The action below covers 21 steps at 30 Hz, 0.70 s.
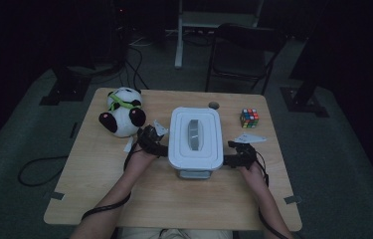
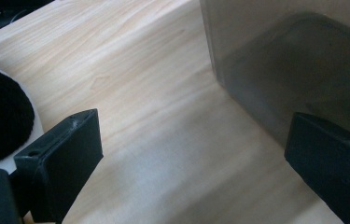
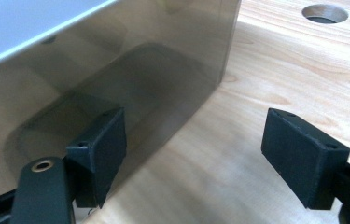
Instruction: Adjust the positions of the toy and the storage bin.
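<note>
White-lidded storage box with translucent smoky walls is sitting mid-table, grey handle recess on top of its lid. Left tongs are sitting just beside the box's left wall, jaws standing wide apart with nothing between them; in the left gripper view the box wall is lying next to the right-hand jaw, bare wood between the jaws. Right tongs are sitting just beside the box's right wall, jaws also spread wide and gripping nothing; in the right gripper view the box is standing next to the left-hand jaw. Panda plush is lying left of the box, behind the left tongs. Rubik's cube is resting right of the box, far side. Round cable hole is showing just behind the box.
</note>
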### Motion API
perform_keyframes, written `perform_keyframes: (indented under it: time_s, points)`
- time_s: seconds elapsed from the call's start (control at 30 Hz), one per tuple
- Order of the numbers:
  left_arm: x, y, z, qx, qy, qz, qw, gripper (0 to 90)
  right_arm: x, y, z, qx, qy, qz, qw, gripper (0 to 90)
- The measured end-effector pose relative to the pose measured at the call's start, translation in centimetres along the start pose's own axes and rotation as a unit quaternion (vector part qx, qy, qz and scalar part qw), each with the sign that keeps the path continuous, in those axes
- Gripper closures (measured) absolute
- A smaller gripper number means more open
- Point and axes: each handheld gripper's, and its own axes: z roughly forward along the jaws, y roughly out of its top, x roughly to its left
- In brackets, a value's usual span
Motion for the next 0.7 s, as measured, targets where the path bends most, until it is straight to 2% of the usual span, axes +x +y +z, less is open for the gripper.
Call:
perform_keyframes:
  time_s: [0.13,0.3,0.5,0.7]
  points:
    - [-0.5,-0.6,-1.0,0.001,0.000,0.013,0.9999,4.8,0.9,-0.7,-0.7,-0.003,0.005,-0.001,1.0000,21.7]
    - [-1.1,-1.2,-1.8,0.001,-0.003,0.017,0.9998,4.9,1.6,-1.3,-1.3,-0.003,0.016,0.001,0.9999,21.6]
    - [-2.0,-2.1,-3.3,0.004,-0.001,0.034,0.9994,4.9,2.9,-2.1,-2.4,0.002,0.028,-0.008,0.9996,21.6]
    - [-2.6,-2.7,-4.1,0.005,-0.004,0.041,0.9991,4.8,3.7,-2.8,-3.0,0.000,0.035,-0.005,0.9994,21.6]
